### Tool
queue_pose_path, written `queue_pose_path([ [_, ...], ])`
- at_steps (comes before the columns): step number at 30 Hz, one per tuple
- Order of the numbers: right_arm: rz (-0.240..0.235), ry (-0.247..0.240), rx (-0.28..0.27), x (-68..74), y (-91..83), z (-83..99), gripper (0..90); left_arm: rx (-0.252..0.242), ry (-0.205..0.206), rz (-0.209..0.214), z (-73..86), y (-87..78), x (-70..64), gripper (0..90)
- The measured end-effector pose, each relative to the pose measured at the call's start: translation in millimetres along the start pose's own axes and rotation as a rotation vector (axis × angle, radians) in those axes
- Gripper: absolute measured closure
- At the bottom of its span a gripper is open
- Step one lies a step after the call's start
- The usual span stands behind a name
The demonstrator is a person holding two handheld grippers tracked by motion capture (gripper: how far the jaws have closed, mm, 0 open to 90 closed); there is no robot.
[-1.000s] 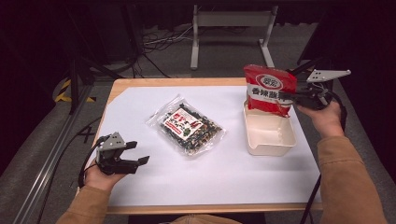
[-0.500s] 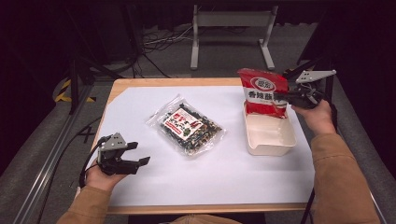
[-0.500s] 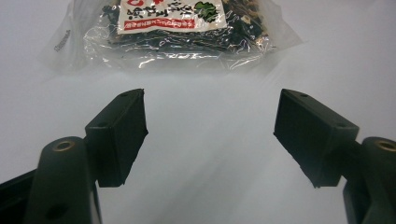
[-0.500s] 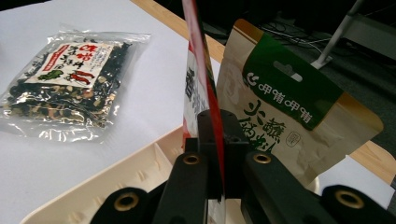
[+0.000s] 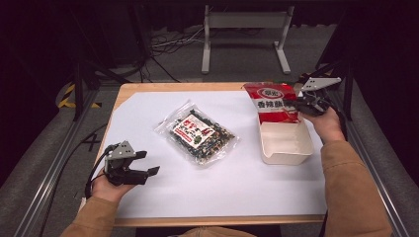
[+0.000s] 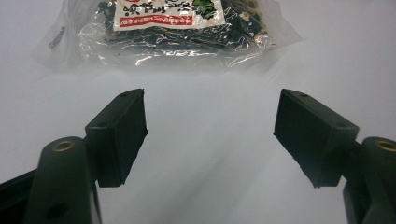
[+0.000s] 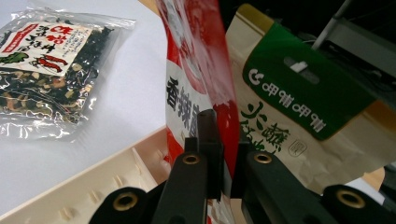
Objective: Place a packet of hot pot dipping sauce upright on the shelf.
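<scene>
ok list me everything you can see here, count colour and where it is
red snack bag: 1, red and white with black print, held upright at the far end of the cream tray
clear snack bag: 1, clear with dark contents and a red and white label, flat mid-table
tan and green bag: 1, tan with a green top, behind the red bag
cream tray: 1, cream, right side of the table
white sheet: 1, white, covering the tabletop
left gripper: 1, black, near left of the table, open
right gripper: 1, black, far right, shut on the red bag
sleeves: 2, tan, bottom edge
</scene>
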State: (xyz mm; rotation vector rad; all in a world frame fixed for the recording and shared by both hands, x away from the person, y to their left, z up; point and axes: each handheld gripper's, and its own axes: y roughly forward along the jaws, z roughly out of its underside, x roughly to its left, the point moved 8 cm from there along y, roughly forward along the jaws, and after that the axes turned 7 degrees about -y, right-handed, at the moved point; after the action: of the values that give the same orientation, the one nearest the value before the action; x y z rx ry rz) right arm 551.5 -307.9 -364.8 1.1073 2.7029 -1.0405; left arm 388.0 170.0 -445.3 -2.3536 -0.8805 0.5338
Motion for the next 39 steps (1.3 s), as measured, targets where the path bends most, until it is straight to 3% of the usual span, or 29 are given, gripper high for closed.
queue_pose_path([
  [7, 0.01, 0.082, -0.015, -5.7, 0.7, 17.6, 87.8, -0.003, -0.007, 0.003, -0.3, 0.7, -0.7, 25.7],
  [11, 0.015, 0.122, 0.043, -7.1, 1.3, 32.9, 86.6, -0.004, -0.003, 0.007, -1.6, 1.4, -1.4, 25.7],
  [22, 0.02, 0.155, 0.064, -4.9, 0.4, 43.6, 84.0, -0.001, 0.0, 0.012, -3.2, 3.8, -1.9, 25.7],
  [26, 0.029, 0.16, 0.065, -3.9, -1.7, 43.3, 72.4, -0.001, 0.003, 0.009, -3.9, 4.4, -0.3, 25.6],
  [30, 0.036, 0.221, 0.022, -5.0, -6.4, 41.5, 44.1, -0.008, 0.0, 0.007, -5.4, 5.1, 0.7, 25.0],
  [32, 0.047, 0.229, 0.006, -4.2, -11.4, 41.4, 34.9, -0.008, -0.002, 0.007, -6.1, 6.1, 0.8, 24.5],
  [36, 0.065, 0.214, -0.006, -1.7, -18.4, 41.2, 30.5, -0.01, 0.01, 0.002, -7.9, 7.3, 2.2, 23.2],
  [39, 0.085, 0.204, -0.012, 2.0, -25.8, 39.6, 29.6, -0.014, -0.007, 0.001, -8.8, 7.6, 1.7, 21.5],
])
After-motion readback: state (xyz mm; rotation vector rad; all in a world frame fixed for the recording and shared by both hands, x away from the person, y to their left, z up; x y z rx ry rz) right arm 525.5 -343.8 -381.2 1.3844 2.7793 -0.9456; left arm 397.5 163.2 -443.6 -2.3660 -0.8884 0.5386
